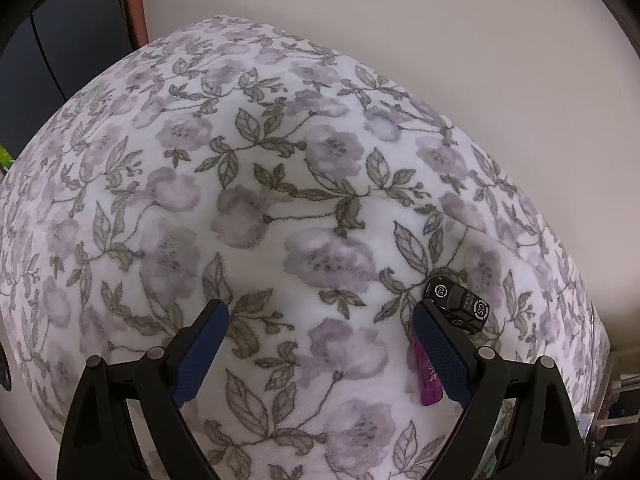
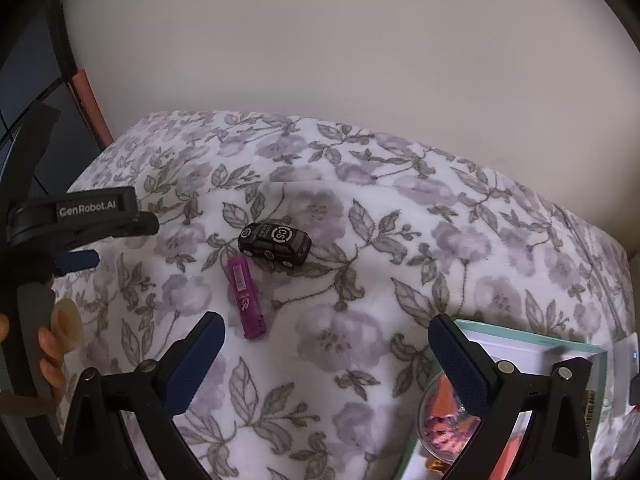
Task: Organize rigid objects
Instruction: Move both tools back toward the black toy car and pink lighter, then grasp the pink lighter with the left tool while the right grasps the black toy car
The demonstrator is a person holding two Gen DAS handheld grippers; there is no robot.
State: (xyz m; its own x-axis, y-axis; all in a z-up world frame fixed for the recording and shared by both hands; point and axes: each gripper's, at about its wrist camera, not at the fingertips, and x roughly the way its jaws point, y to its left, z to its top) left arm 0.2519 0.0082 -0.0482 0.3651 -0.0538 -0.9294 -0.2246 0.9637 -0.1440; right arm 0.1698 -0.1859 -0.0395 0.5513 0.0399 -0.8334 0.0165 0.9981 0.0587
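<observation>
I am looking down on a surface covered by a white floral blanket (image 2: 360, 240), pale wall behind its far edge; I cannot tell what lies under the blanket, so I am calling it the blanket-covered surface. My left gripper (image 1: 320, 316) is hanging over the blanket with its blue-padded jaws spread wide and nothing between them. My right gripper (image 2: 326, 330) is likewise standing released, jaws wide apart, only bare blanket in the gap.

A small black toy car (image 2: 275, 245) is lying on the blanket toward the middle of the surface, nearer the far edge than my right gripper is. In the left wrist view the same car (image 1: 458, 304) is showing just past the tip of the left gripper's right-hand finger, outside the jaws; whether the finger is touching it I cannot tell. A purple stick-shaped item with a barcode label (image 2: 246, 296) is lying just beside the car, on its near side, one end close to the car's wheels, the other pointing toward my right gripper. From the left wrist view it (image 1: 428, 376) is peeking out along the inner face of that same finger.

At the near right corner a teal-rimmed box (image 2: 532, 338) is sitting, partly hidden behind my right gripper's finger, with a clear round container of reddish contents (image 2: 440, 420) in it.

A hand (image 2: 50, 356) is gripping the left gripper's handle at the left edge of the right wrist view.
</observation>
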